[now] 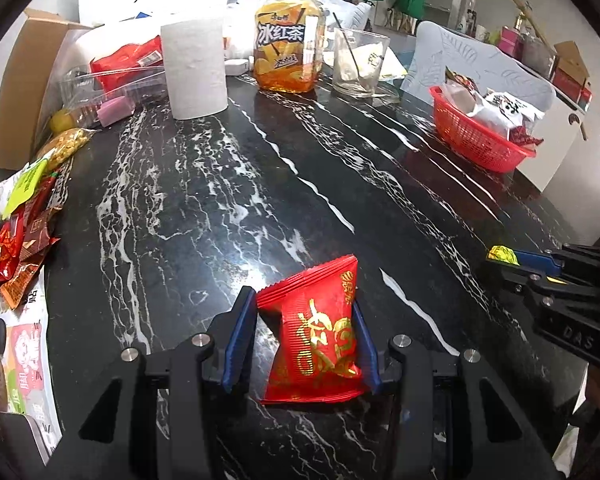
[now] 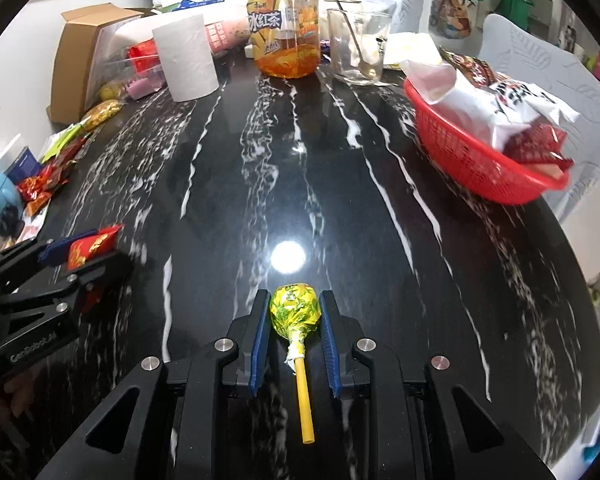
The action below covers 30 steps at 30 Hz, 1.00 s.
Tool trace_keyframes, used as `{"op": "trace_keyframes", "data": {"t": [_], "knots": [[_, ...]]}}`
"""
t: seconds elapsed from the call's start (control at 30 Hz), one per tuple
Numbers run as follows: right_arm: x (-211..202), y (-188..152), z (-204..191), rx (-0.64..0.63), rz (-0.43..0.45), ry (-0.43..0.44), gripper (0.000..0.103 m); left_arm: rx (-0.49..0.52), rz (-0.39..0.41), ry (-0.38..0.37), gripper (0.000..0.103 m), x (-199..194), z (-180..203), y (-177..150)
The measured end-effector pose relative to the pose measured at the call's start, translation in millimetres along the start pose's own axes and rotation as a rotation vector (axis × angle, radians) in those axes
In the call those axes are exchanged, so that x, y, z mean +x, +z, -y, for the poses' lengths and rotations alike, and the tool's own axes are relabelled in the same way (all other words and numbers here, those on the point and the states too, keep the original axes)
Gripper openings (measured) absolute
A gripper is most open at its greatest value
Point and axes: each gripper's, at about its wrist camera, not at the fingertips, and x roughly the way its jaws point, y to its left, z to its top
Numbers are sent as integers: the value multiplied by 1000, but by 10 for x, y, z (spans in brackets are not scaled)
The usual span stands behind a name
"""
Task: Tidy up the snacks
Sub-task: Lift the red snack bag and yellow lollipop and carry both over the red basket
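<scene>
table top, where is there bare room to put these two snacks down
The wide middle of the black marble table is bare, between the snack pile on the left and the red basket on the right. The far edge is crowded: paper roll, tea bottle, glass.

- Left wrist cam sits right behind its own fingers, tilted down, super close to the table (image 1: 204,208).
- Right wrist cam, same deal, just off to the right.
- Both face the tea bottle (image 1: 288,36) and red basket (image 2: 472,160) at the far end, so the 2 views overlap a lot.
</scene>
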Motion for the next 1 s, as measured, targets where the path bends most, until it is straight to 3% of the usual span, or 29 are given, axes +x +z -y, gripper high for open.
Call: {"op": "trace_keyframes", "data": {"t": [0.27,0.37,0.67,0.73,1.0], "knots": [[-189,-145,-138,1,20,17,24,32,-21,-35,45,-25,108,-32],[-253,-185,-159,4,30,16,24,68,-20,-3,46,-17,198,-54],[-374,-280,-194,20,46,35,24,89,-8,-19,46,-29,257,-90],[-375,-283,-216,15,47,35,24,84,-6,-22,38,-37,265,-99],[-367,-349,-234,43,43,82,24,77,-12,-65,32,-62,286,-111]]}}
